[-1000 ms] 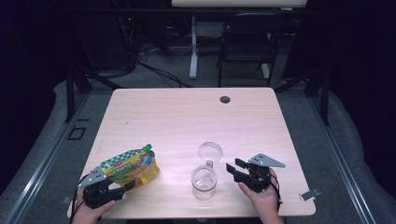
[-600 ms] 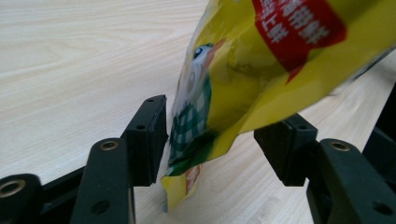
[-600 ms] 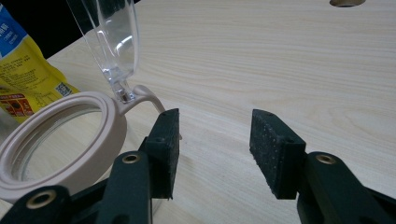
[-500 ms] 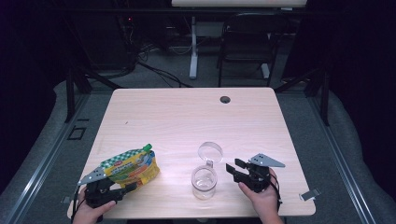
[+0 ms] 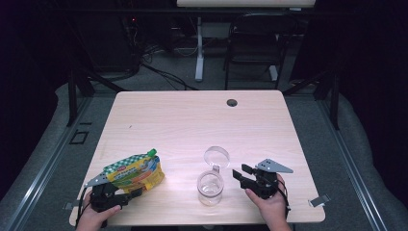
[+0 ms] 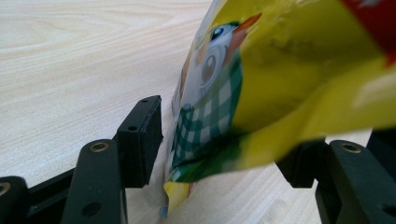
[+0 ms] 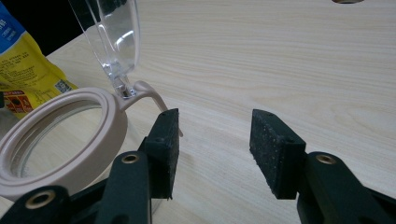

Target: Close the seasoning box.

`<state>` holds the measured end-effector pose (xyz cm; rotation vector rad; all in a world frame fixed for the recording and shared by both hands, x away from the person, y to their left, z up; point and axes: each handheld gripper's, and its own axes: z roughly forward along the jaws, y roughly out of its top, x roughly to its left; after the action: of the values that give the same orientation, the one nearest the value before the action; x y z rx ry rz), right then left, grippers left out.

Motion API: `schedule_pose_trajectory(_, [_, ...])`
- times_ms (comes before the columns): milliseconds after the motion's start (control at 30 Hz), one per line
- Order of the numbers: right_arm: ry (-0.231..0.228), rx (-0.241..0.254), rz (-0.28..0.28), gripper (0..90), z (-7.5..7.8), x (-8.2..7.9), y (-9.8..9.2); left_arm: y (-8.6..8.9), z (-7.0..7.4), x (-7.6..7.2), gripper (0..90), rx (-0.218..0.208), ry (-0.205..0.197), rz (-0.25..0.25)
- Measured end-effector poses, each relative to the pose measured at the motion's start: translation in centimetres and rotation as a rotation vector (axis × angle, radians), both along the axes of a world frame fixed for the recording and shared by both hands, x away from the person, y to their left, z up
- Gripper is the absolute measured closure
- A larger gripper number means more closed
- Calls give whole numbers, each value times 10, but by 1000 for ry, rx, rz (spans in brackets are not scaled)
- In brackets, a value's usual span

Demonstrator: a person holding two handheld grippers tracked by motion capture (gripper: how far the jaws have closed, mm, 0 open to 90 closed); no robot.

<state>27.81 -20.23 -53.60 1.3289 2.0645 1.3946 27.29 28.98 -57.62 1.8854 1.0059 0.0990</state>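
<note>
Lying near the desk's [image 5: 144, 110] front left corner, pouch [image 5: 135, 171], cap aimed up-right, lower end hidden by left gripper [image 5: 129, 194]; jaws just opened wide, pouch loose between, pads apart from it. Standing mid-front, jar [image 5: 210, 186], lid flipped back. Beside it, right gripper [image 5: 239, 176], half open, empty. Far half bare.

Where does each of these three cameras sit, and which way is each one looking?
High view: above the near table edge, looking forward and down; both hands, left gripper, right gripper.
Left gripper view: rides that gripper, looking along open jaws either side of the yellow-green printed pouch.
Right gripper view: along open jaws, clear glass jar with beige hinged lid beside them.
Shared: pouch, jar, pale wooden table.
</note>
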Motion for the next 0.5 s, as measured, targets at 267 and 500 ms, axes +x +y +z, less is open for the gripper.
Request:
schedule_pose_trajectory(267, [0,1,-10,525,-1,-1,-2,-8,-3,7,398,23,3,-13])
schedule_pose_trajectory(500, [2,-3,-20,525,-1,-5,-6,-15,-5,12,398,38,3,-32])
